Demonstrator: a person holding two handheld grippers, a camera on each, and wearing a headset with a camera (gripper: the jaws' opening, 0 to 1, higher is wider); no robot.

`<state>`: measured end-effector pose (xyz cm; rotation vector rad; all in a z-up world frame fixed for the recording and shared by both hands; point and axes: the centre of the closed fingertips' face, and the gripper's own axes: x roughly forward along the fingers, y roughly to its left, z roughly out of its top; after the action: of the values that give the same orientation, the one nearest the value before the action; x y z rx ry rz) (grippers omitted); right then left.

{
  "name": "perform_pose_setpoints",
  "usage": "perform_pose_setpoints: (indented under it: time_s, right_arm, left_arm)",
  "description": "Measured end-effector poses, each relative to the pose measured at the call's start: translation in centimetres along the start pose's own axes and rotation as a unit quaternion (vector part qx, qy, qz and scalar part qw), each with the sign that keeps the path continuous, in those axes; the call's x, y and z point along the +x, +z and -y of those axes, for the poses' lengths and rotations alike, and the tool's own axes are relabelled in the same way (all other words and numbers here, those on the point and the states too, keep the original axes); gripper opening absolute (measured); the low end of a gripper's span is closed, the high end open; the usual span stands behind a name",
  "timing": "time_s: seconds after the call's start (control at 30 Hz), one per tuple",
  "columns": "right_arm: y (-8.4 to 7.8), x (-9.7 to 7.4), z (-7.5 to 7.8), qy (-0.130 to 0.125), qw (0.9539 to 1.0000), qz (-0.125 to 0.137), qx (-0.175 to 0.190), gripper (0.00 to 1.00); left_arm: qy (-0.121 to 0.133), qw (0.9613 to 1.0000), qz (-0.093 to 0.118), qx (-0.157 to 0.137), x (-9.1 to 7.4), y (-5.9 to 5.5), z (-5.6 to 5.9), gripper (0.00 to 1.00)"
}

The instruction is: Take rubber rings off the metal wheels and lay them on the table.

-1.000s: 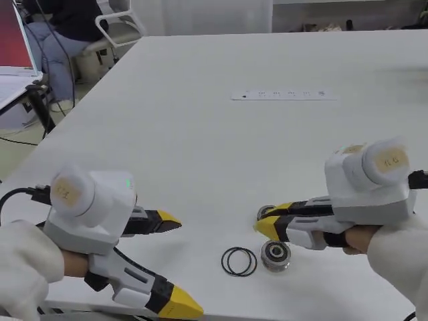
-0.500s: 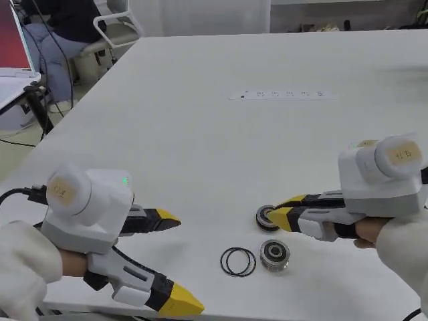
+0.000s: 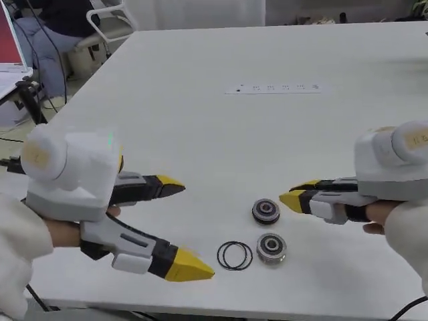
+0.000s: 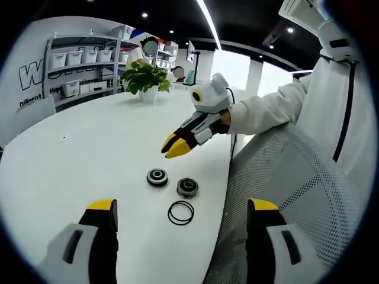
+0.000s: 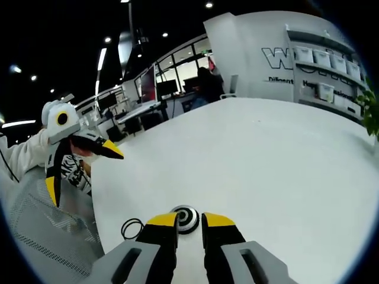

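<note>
Two loose rings (image 3: 235, 255) lie on the table (image 3: 200, 120), just beside the near wheel (image 3: 271, 247). The far wheel (image 3: 266, 210) has a dark rim, so its rubber is probably on. Right gripper (image 3: 293, 199): jaws nearly together, empty, tip just beside the far wheel. Left gripper (image 3: 182, 226): jaws wide, empty. Suggest the left pins the wheel flat while the right pinches only the rubber edge.

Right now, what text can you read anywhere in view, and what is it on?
"W": large wall lettering, rest hidden by shelves.
Smaller wall line beneath: starts "Di", otherwise blurred.
Paper strip on the table: print too small to read.
Round stickers on left gripper and right gripper: blurred.
</note>
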<state>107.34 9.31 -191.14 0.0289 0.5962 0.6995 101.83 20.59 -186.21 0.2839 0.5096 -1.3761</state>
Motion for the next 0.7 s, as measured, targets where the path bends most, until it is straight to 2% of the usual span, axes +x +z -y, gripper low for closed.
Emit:
perform_pose_setpoints:
  time_s: [0.1,0.2,0.23,0.3,0.37,0.5,0.6,0.7]
  right_arm:
    - [-0.2,0.1,0.0,0.001,1.0,-0.002,0.0,0.14]
    - [-0.4,0.2,0.0,0.002,1.0,-0.007,-0.005,0.15]
    - [-0.4,0.2,0.1,0.003,0.9999,-0.007,-0.007,0.15]
    - [-0.5,0.3,0.1,0.004,0.9999,-0.008,-0.01,0.15]
    - [-0.7,0.4,0.3,0.005,0.9998,-0.012,-0.013,0.15]
    - [-1.0,0.7,0.6,0.008,0.9996,-0.018,-0.018,0.15]
    - [-1.2,1.0,0.7,0.014,0.9994,-0.023,-0.023,0.17]
    - [-1.5,1.3,0.7,0.019,0.9988,-0.028,-0.035,0.17]
  left_arm:
    - [-0.003,0.9998,0.003,0.019,0.2,1.4,-0.2,0.89]
    - [-0.003,0.9992,0.011,0.039,0.7,3.3,-0.8,0.87]
    - [-0.002,0.9988,0.011,0.047,1.0,3.5,-1.1,0.86]
    - [0.002,0.9981,0.004,0.062,1.7,3.5,-1.9,0.86]
    - [0.006,0.9981,-0.002,0.062,2.5,3.5,-2.6,0.84]
    - [0.006,0.9973,0.012,0.072,3.8,3.9,-3.4,0.8]
    - [0.015,0.9973,-0.001,0.072,4.7,3.5,-4.4,0.78]
    - [0.01,0.9971,0.006,0.076,5.3,3.8,-4.5,0.76]
